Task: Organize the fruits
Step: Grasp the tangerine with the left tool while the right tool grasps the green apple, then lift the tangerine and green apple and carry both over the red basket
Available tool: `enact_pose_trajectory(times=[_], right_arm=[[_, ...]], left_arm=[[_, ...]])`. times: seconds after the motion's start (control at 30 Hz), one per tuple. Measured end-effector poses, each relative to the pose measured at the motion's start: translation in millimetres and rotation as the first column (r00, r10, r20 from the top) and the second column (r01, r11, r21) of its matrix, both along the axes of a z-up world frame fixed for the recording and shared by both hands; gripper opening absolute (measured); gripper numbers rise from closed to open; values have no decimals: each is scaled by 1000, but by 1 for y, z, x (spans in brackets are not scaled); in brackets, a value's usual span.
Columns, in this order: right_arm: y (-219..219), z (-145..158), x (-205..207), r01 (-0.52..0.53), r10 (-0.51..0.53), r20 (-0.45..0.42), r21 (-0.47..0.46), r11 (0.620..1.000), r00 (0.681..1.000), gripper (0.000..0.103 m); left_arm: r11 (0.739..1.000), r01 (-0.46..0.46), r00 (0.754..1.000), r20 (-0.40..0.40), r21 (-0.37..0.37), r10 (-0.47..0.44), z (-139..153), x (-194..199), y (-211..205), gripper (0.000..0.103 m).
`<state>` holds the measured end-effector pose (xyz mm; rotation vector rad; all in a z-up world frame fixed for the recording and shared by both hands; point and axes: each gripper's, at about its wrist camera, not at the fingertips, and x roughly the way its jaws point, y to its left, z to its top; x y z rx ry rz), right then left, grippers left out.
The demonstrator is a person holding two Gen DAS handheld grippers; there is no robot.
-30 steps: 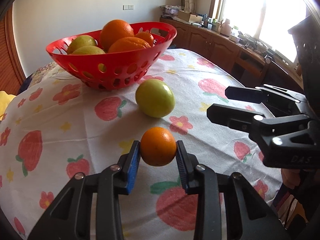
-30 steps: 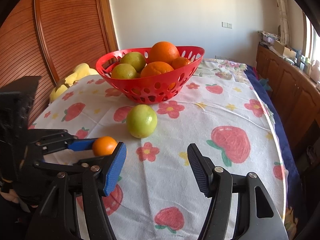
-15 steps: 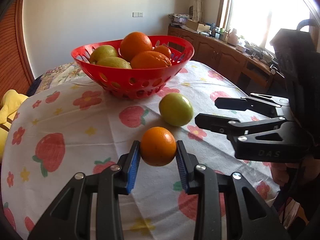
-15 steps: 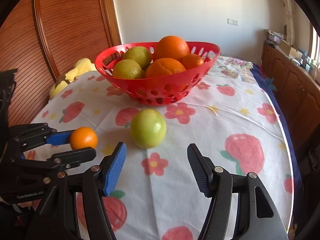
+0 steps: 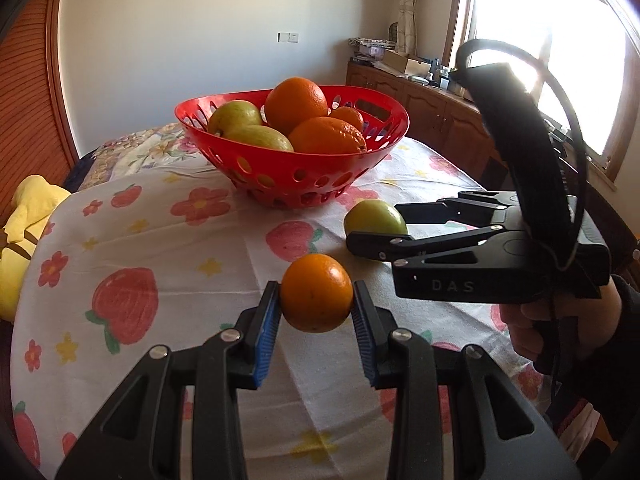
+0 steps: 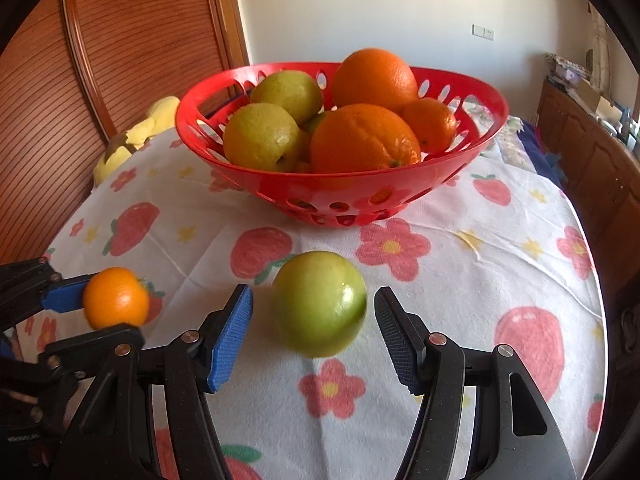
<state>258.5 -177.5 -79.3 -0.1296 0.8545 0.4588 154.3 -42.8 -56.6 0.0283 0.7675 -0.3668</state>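
Since the earlier frame, the right gripper (image 6: 312,340) has been brought forward to the green apple (image 6: 320,303), which now lies between its spread fingers; no pad contact is seen, so the jaws are open. The left gripper (image 5: 316,320) has been carried slightly toward the basket (image 5: 300,184), and the small orange (image 5: 316,292) is clamped between its blue pads (image 5: 266,332) as before, held clear of the tablecloth (image 5: 160,248).

One red perforated basket is seen at the far side of the table. At least five fruits are counted in it: three oranges and two green apples; a third green fruit may be hidden behind them. One green apple lies on the cloth, near the basket's front. One small orange is gripped, to the left of that apple. A hand (image 5: 560,320) is seen on the right gripper's handle.
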Motion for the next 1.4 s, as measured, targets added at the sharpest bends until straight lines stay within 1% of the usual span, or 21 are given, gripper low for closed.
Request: enact_pose_trajectory(times=[0.03, 0.07, 0.1, 0.13, 0.23, 0.4, 0.73, 0.9, 1.1, 1.23, 1.4], right_arm=[[1, -1, 1, -2, 2, -4, -3, 1000, 1000, 65], [1, -2, 2, -2, 2, -8, -4, 1000, 1000, 63], [1, -3, 3, 0, 0, -9, -6, 1000, 1000, 60], [0, -4, 3, 2, -2, -10, -10, 1000, 1000, 53], [0, -5, 0, -2, 2, 2, -17, 1000, 1000, 52], [-5, -4, -5, 3, -3, 6, -1, 1000, 1000, 52], [-16, 11, -22, -7, 6, 48, 14, 1000, 999, 52], [-20, 31, -30, -16, 13, 89, 39, 999, 996, 52], [-27, 69, -30, -35, 24, 162, 63, 997, 987, 52], [-29, 86, -21, -37, 26, 201, 51, 998, 979, 52], [-31, 95, 3, -28, 21, 219, 27, 999, 976, 52]], left_arm=[[1000, -1, 1000, 0, 0, 1, 0, 0, 1, 33], [1000, -3, 1000, 0, 0, 3, 0, 0, 1, 33], [1000, -4, 1000, 0, 0, 4, 0, 0, 2, 33], [1000, -5, 1000, 0, -1, 5, 0, -1, 3, 33], [1000, -9, 1000, -1, -1, 9, -1, 0, 4, 33], [1000, -18, 1000, 7, -5, 18, 1, 0, 7, 33], [1000, -25, 999, 38, -10, 25, 15, -2, 10, 33], [1000, -20, 997, 72, -17, 21, 31, 2, 11, 33], [1000, -12, 992, 123, -24, 15, 55, 15, 10, 33], [1000, -8, 989, 144, -27, 11, 67, 28, 10, 33], [1000, 1, 989, 151, -18, 2, 73, 49, 8, 33]])
